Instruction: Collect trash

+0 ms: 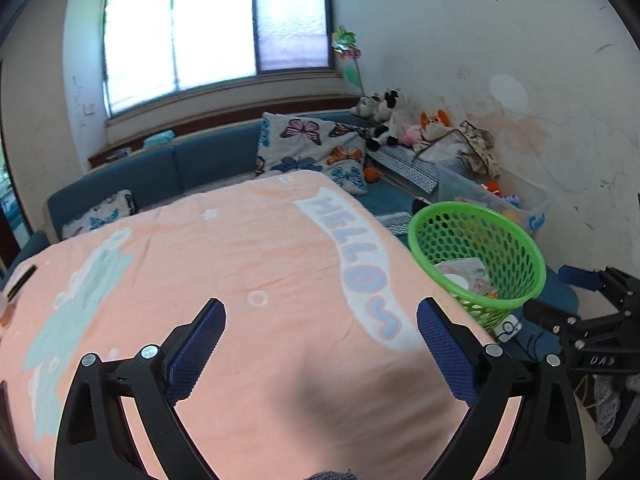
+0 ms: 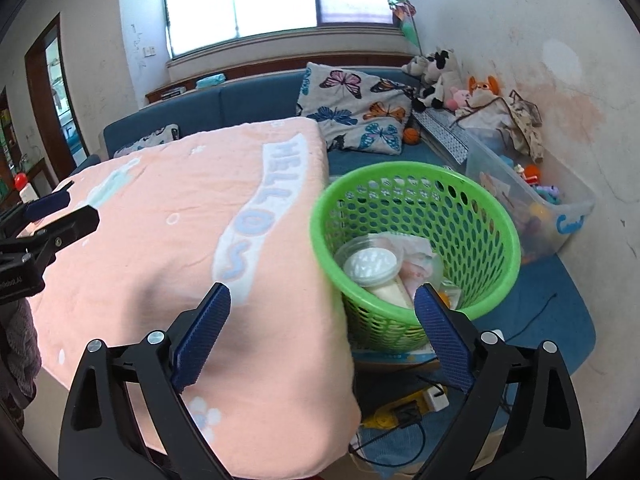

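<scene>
Trash (image 2: 384, 268) lies in the green basket (image 2: 492, 216) beyond the open right claw (image 2: 322, 308).

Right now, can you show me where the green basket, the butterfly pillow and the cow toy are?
green basket (image 2: 496, 216): right wrist view, on its far inner wall.
butterfly pillow (image 2: 352, 104): right wrist view, on the middle of its cover.
cow toy (image 2: 438, 70): right wrist view, on its body.
</scene>
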{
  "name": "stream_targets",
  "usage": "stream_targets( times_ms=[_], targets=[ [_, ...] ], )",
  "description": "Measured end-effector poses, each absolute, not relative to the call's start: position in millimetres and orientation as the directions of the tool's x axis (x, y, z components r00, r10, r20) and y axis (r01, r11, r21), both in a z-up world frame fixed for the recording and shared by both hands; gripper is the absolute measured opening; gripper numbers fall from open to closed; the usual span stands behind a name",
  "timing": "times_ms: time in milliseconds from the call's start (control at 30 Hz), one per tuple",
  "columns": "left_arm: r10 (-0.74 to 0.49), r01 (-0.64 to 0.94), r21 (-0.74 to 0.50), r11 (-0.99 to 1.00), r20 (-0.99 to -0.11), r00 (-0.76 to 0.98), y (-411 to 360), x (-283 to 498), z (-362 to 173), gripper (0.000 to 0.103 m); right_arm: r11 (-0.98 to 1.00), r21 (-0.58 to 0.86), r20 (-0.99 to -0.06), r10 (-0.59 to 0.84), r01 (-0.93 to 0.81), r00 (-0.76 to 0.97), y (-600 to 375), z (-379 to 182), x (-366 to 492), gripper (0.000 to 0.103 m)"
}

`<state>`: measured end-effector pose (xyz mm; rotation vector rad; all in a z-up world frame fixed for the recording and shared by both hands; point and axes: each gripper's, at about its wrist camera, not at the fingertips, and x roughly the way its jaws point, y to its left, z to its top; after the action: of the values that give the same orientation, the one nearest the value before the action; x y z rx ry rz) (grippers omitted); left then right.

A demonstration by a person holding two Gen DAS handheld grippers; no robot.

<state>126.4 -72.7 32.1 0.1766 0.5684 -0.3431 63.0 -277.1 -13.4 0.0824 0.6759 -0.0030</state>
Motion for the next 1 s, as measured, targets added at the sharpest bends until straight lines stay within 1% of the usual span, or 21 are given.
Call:
stream_targets(
  times_ms=[100,267,533,1000],
  targets=[
    [-0.25,0.341,0.071,0.937,-0.542,0.802,-59.5,117.0,33.0,0.093,0.995,0.096,-0.615,0.045,0.019,0.787,-272.3,-9.3,59.6,0.093],
    [-0.236,0.29,0.016,0.957,-0.537,0.81,-34.5,106.1,32.7,0.093,0.993,0.115,-0.596,0.067,0.002,0.8,-261.5,-5.5,51.7,0.094],
    [-0.185,0.221,0.005,0.975,-0.534,0.825,-4.5,88.6,26.5,0.094,0.997,0.076,-0.56,0.057,-0.017,0.827,-240.5,-0.5,37.1,0.095],
    [-0.159,0.175,-0.019,0.984,-0.519,0.84,20.0,70.2,27.4,0.094,0.997,0.062,-0.537,0.067,-0.04,0.841,-227.0,3.5,26.2,0.097]
  ],
)
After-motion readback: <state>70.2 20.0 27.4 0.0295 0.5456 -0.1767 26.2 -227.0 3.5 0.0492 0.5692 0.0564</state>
